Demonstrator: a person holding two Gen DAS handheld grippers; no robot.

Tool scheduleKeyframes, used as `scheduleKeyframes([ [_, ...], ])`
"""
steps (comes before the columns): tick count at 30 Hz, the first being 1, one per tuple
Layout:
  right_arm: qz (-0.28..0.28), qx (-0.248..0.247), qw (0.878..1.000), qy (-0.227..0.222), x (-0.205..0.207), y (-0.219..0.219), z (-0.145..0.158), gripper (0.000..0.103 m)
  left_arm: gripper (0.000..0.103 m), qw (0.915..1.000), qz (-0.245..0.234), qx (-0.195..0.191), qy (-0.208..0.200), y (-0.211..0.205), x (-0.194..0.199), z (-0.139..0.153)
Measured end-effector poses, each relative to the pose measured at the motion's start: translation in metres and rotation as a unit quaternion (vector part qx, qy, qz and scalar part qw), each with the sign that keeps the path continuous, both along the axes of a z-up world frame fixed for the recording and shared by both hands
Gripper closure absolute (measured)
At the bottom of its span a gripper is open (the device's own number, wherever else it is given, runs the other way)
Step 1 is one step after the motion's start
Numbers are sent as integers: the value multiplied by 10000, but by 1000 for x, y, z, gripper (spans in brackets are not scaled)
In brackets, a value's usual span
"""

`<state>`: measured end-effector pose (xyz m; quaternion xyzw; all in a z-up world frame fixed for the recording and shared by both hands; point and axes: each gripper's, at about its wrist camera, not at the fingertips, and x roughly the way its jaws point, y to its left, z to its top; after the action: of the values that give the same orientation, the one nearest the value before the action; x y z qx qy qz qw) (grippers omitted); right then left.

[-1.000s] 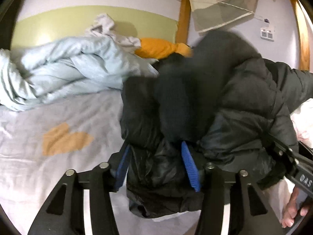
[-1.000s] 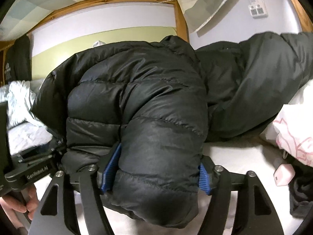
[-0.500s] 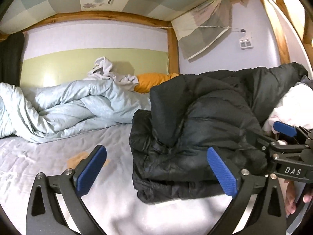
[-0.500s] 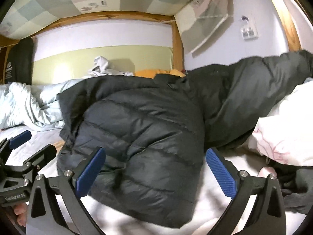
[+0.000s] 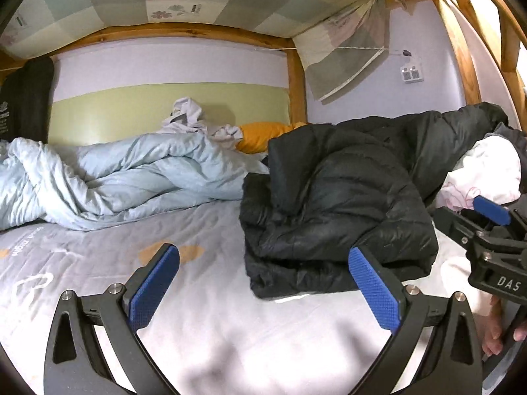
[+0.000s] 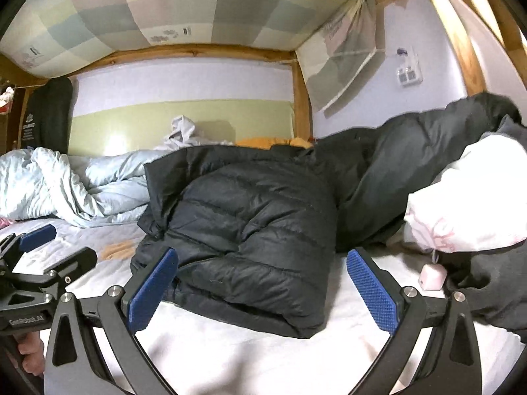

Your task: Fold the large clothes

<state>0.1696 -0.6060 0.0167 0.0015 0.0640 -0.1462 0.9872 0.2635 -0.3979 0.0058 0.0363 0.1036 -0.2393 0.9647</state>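
Black puffer jacket [image 6: 250,223], one, folded; both claws, left claw [image 5: 263,286] and right claw [image 6: 263,286], gape empty.

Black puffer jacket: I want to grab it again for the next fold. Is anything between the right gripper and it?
Nothing visible. The black puffer jacket lies just ahead of the open right gripper, only bare sheet between.

Black puffer jacket [image 6: 250,230] far sleeve runs out of frame at right edge, blurred there. Pale blue duvet [image 5: 108,177] cut off at left edge. Orange pillow [image 5: 263,135] mostly hidden behind jacket. Small pink object [image 6: 433,276], lower right, possibly charger case, too small to tell.
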Motion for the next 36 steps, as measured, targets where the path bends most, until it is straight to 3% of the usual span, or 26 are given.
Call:
scheduleKeyframes([
  [10,91,-431,9990,113,0,19,-4,0,1,9995,262,-13,-172,8,-11,0],
  [26,194,-296,9987,354,5,24,-5,0,0,9993,345,93,-93,5,-7,-2],
  [36,185,-208,9993,253,4,20,-6,0,0,9992,406,33,4,6,-5,-3],
])
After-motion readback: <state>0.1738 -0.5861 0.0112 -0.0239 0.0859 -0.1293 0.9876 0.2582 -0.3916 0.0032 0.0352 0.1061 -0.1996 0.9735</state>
